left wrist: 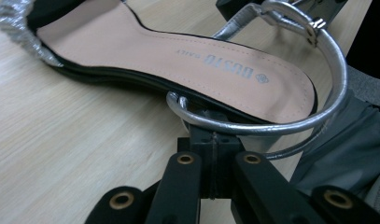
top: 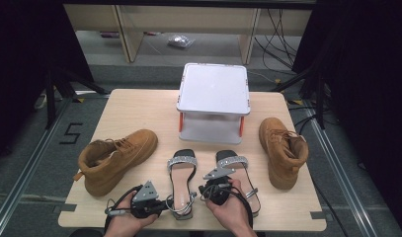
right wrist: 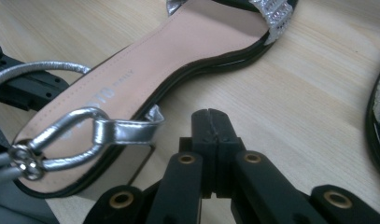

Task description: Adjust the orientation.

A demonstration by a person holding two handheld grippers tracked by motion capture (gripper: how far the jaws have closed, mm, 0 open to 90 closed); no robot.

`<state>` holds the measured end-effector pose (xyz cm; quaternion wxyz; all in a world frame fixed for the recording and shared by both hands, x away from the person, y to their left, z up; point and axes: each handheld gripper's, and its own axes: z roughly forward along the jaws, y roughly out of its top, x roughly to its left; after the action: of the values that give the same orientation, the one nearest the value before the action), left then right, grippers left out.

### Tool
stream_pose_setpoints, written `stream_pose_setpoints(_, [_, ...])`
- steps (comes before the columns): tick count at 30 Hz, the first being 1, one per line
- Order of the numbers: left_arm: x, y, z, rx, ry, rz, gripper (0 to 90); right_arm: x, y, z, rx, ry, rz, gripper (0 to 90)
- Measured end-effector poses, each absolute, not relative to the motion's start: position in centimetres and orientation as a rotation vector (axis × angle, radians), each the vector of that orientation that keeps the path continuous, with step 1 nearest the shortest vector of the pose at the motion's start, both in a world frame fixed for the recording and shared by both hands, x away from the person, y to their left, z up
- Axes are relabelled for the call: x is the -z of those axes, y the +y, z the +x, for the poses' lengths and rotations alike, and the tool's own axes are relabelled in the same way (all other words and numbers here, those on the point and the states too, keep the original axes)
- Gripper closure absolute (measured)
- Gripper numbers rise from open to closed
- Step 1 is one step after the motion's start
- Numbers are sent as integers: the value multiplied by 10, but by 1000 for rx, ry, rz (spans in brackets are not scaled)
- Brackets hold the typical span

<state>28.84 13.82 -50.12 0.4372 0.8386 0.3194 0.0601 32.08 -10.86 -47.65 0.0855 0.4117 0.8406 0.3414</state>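
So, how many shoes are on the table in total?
4. One tan boot lies at the left, another tan boot at the right. Two silver-strapped sandals sit between them: the left sandal and the right sandal. None seems hidden.

The left gripper [left wrist: 214,140] has its two black jaws shut tight together. Their tip sits right under the silver strap [left wrist: 271,126] at the heel of a sandal [left wrist: 178,60]. The sandal lies on a light wood table [left wrist: 61,140]. Its inside is pink-tan with small letters on it. A sparkly band [left wrist: 19,28] crosses the toe end, far up on the left.
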Motion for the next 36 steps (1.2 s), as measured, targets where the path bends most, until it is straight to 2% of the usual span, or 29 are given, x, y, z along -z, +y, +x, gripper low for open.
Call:
stream_pose_setpoints(16, [499, 115, 294, -134, 719, 2149, 900, 474, -118, 321, -1011, 2461, 1256, 900])
stream_pose_setpoints(28, [500, 100, 299, -107, 706, 2127, 899, 469, -126, 323, -997, 2420, 1237, 900])
stream_pose_setpoints(31, [497, 101, 296, -113, 683, 2132, 892, 466, -128, 323, -976, 2435, 1247, 863])
stream_pose_setpoints(33, [495, 104, 294, -116, 681, 2137, 871, 465, -129, 323, -972, 2434, 1248, 847])
stream_pose_setpoints(35, [485, 115, 288, -114, 683, 2120, 774, 462, -131, 323, -1001, 2403, 1285, 786])
stream_pose_setpoints(36, [485, 115, 288, -114, 683, 2120, 736, 462, -131, 323, -1001, 2403, 1285, 786])
